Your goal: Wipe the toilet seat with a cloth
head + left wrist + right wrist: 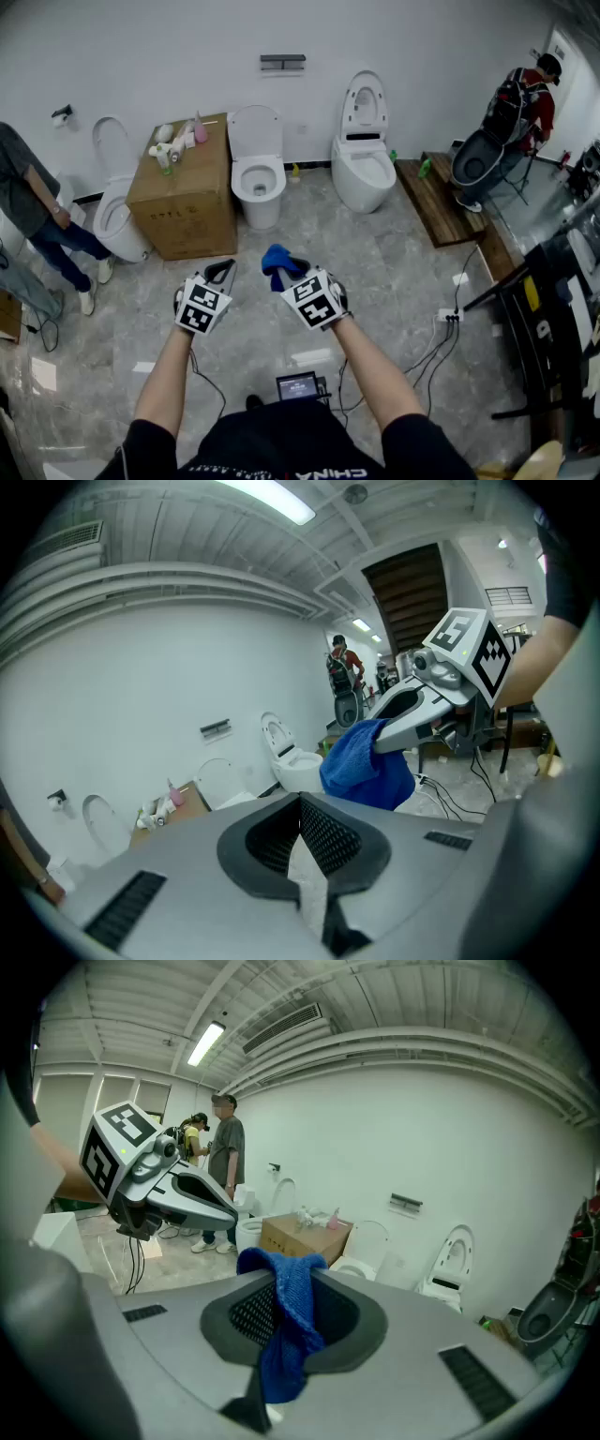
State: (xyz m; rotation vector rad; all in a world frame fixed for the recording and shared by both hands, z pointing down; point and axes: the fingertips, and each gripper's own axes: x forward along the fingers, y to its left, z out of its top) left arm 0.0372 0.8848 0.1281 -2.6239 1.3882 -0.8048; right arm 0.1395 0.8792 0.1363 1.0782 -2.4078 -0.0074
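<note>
Out on the grey tiled floor (394, 272), well short of the row of toilets, the approach step is in hand: the cloth has been secured, but no wiping has been started.

The blue cloth (277, 262) is pinched in the right hand-held gripper (292, 1321). Its jaws are closed onto the fabric, with one fold bunched above the pads and the rest hanging below. The left hand-held gripper (302, 841) is held just beside it, jaws brought together with nothing between them.

The white toilet (258, 180) straight ahead, next to the cardboard box (185, 202), is taken as the likely target, though which toilet is meant cannot be settled from here. Its lid is raised and its seat (260, 178) seems to be down. Cloth and seat are well apart, with open floor between them.

A walk forward is called for next. The right hand-held gripper then has to be lowered until the hanging cloth is laid on the seat rim. The clamp must be kept firm so the cloth is not dragged free during the sweep.
</note>
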